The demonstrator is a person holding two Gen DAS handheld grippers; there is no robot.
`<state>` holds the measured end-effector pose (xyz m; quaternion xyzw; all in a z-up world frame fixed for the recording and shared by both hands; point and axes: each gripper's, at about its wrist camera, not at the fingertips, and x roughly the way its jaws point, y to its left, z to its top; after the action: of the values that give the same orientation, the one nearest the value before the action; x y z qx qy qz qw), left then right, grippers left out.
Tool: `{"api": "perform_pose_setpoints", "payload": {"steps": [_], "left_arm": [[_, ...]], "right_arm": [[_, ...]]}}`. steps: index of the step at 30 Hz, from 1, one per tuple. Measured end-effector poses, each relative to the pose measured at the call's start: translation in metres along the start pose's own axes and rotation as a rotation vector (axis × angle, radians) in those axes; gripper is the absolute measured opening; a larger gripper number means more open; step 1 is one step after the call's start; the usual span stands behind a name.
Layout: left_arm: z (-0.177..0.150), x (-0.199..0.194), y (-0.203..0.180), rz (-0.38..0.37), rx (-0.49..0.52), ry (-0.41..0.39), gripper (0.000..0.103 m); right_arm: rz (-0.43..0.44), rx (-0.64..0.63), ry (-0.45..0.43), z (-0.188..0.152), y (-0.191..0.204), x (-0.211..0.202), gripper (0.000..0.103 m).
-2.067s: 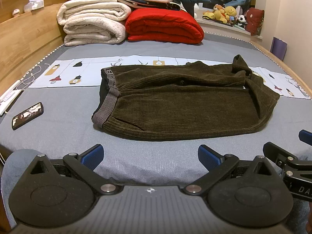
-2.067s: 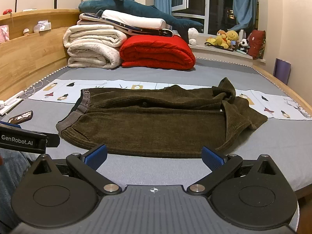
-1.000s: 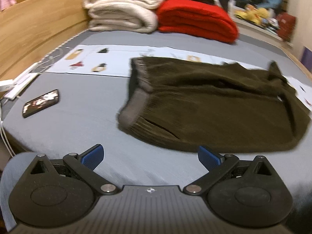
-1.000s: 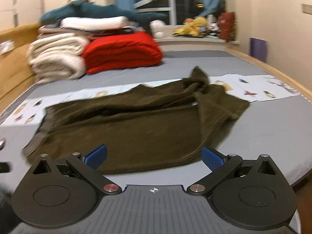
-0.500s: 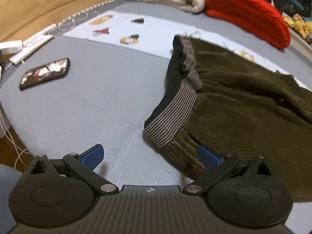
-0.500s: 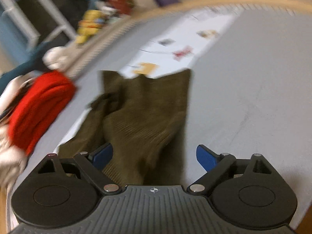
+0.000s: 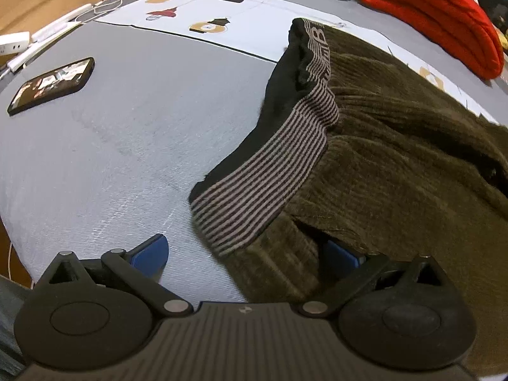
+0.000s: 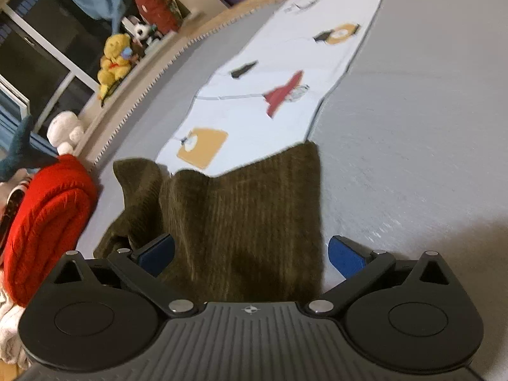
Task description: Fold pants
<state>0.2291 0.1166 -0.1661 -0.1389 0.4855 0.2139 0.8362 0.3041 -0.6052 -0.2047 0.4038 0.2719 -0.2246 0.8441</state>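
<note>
Dark olive corduroy pants (image 7: pixel 397 165) lie flat on the grey bed sheet (image 7: pixel 111 146), their striped waistband (image 7: pixel 270 177) to the left. My left gripper (image 7: pixel 244 254) is open, low over the waistband's near corner; that corner lies between the fingers, and the right pad (image 7: pixel 341 254) sits at a fold in the cloth. In the right wrist view the pants' leg end (image 8: pixel 247 209) reaches between the fingers of my right gripper (image 8: pixel 252 252). Its jaws are opening, wide apart, and neither pad presses the fabric.
A phone (image 7: pixel 52 84) lies on the sheet to the left, with a white power strip and cables (image 7: pixel 19 43) at the bed's edge. Behind the pants runs a white patterned strip (image 8: pixel 270 95). A folded red quilt (image 8: pixel 47 222) and plush toys (image 8: pixel 114 60) sit beyond.
Both grippers have dropped close to the pants: the left onto the waistband's near corner, the right swinging and rolling over to the leg end. The pants themselves lie as before.
</note>
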Motion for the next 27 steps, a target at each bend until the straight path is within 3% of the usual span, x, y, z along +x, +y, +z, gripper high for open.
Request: {"api": "perform_pose_setpoints", "payload": {"steps": [1,2,3,5,8,11,15,18,20,23,27], "left_arm": [[0.0,0.0,-0.001,-0.001,-0.015,-0.001,0.093],[-0.001,-0.003,-0.005,0.012,-0.018,-0.009,0.086],[-0.001,-0.006,-0.01,0.016,-0.004,-0.028,0.063],[-0.001,-0.013,-0.019,0.063,0.007,-0.053,0.05],[0.001,-0.021,-0.014,0.064,-0.014,-0.062,0.034],[0.004,-0.028,0.004,-0.006,-0.044,-0.07,0.03],[0.007,-0.04,0.018,-0.077,-0.047,-0.072,0.028],[0.008,-0.046,0.024,-0.107,-0.056,-0.053,0.028],[0.009,-0.043,0.023,-0.092,-0.009,-0.059,0.028],[0.011,-0.024,0.026,-0.098,0.012,-0.001,0.029],[0.009,-0.018,0.033,-0.123,0.001,0.013,0.03]], "right_arm": [[-0.025,-0.079,0.013,0.0,0.009,0.003,0.1],[-0.056,-0.135,0.008,-0.001,0.016,0.003,0.07],[-0.089,-0.132,0.012,-0.001,0.016,0.004,0.009],[-0.071,-0.003,0.011,0.001,0.003,0.001,0.011],[-0.113,-0.008,-0.037,0.006,-0.001,-0.018,0.011],[-0.115,0.02,-0.102,0.017,-0.009,-0.057,0.01],[-0.145,0.003,-0.255,0.029,-0.024,-0.129,0.01],[-0.163,0.032,-0.319,0.024,-0.058,-0.175,0.01],[-0.197,0.063,-0.275,0.018,-0.087,-0.182,0.01],[-0.282,0.088,-0.128,0.005,-0.128,-0.167,0.01],[-0.243,0.136,-0.067,-0.001,-0.162,-0.163,0.01]]}}
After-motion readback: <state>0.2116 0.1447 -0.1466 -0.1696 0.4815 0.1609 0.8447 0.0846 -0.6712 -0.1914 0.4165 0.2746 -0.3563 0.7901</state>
